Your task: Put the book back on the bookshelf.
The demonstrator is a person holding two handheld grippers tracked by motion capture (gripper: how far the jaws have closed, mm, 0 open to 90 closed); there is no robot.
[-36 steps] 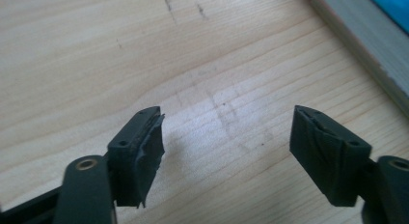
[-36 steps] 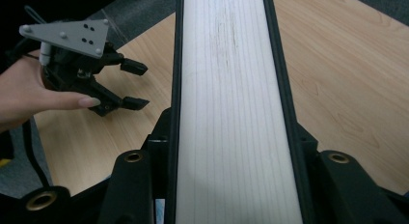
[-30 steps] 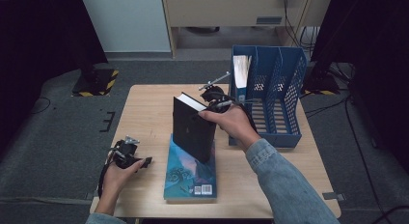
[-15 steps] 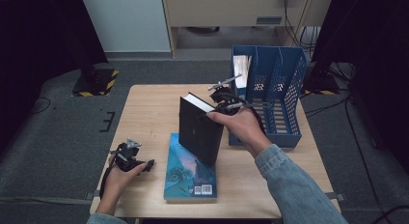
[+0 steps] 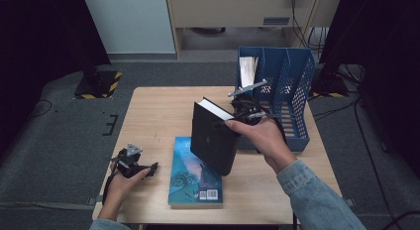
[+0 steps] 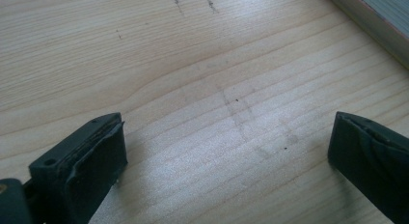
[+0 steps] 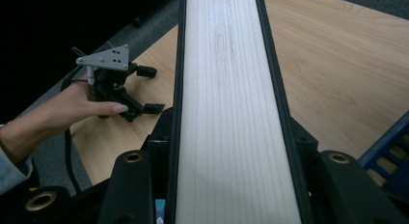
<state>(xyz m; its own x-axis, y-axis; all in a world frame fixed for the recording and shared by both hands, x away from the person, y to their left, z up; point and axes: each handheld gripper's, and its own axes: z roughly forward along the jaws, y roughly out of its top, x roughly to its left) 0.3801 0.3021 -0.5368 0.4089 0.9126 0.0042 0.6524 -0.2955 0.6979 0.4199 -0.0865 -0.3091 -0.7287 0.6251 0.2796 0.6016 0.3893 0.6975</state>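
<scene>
A thick black book hangs tilted above the middle of the table, with my right gripper shut on its upper edge. In the right gripper view the book's white page edge runs up between the two jaws. Under it a blue illustrated book lies flat near the front edge. My left gripper rests open on the wood at the front left, nothing between its fingers. The right gripper view shows it too, the left gripper in a hand.
A blue mesh file holder with several slots stands at the table's right back, a white paper in its leftmost slot. The wooden table is bare at the back left. A book corner edges the left gripper view.
My right gripper has carried the black book to the right and tilted it further, closer to the file holder. The left gripper has stayed put.
</scene>
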